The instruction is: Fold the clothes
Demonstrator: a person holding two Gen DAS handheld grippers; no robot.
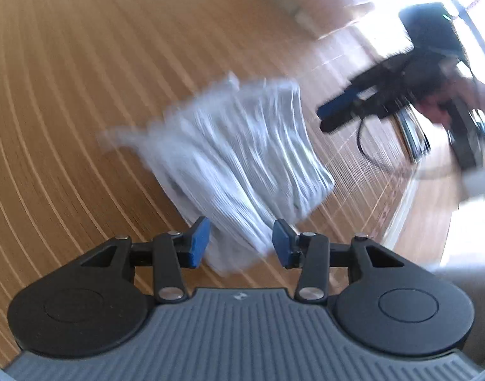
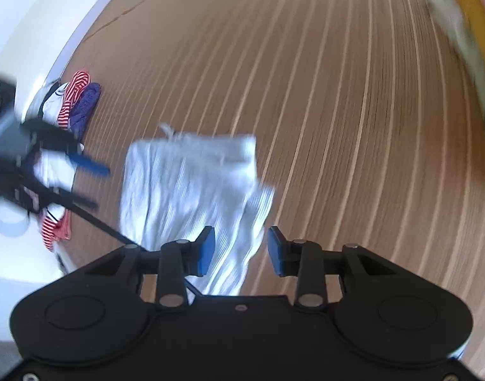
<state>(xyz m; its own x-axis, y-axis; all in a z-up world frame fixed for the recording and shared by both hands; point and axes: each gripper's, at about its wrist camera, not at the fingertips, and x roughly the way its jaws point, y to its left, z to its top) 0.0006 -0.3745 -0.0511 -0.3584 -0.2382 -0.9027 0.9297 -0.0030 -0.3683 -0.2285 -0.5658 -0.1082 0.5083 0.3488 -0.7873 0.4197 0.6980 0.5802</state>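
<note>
A pale ribbed garment [image 1: 242, 146] lies folded in a rough rectangle on the striped wooden surface [image 1: 67, 95]. My left gripper [image 1: 241, 243] hovers over its near edge, blue pads apart and gripping nothing. In the right wrist view the same garment [image 2: 191, 184] lies ahead, one lower corner flap sticking out. My right gripper [image 2: 241, 250] is open above that near end, and no cloth is pinched. Each gripper shows in the other's view: the right gripper [image 1: 325, 117] at upper right, the left gripper [image 2: 101, 187] at left, both blurred.
A heap of other clothes [image 2: 80, 95], red-and-white striped, purple and white, lies at the left by a white edge [image 2: 26, 31]. A hand [image 1: 442, 108] holds the right gripper. A pale blurred strip [image 2: 458, 31] runs along the far right. Bright window light fills one corner.
</note>
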